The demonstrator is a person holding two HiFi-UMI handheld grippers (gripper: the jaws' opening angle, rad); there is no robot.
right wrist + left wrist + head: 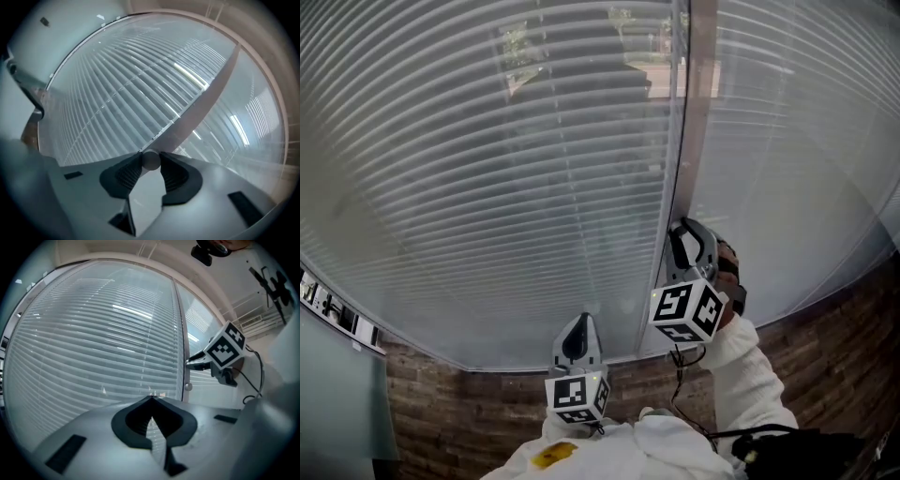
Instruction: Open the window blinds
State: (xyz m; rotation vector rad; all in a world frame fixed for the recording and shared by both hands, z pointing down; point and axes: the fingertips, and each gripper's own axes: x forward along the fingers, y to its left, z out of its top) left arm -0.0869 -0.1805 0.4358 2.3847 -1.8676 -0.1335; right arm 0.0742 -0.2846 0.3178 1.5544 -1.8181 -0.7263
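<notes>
Pale horizontal window blinds (487, 141) fill the head view, their slats tilted partly so that dim shapes outside show through. A thin tilt wand (680, 112) hangs down beside the grey upright frame (705, 94) between two blinds. My right gripper (682, 232) is up against this wand. In the right gripper view a round grey piece of the wand (151, 160) sits pinched between the dark pads (129, 172). My left gripper (579, 326) is lower and to the left, pointing at the blinds (93, 343) with its tips together and nothing in them. The left gripper view shows the right gripper (193, 363) at the wand (180, 333).
A dark brick wall (469, 403) runs under the window sill. A second blind (787, 169) hangs right of the frame. A small strip with dark fittings (328, 307) is at the left edge. White sleeves (750, 375) show at the bottom.
</notes>
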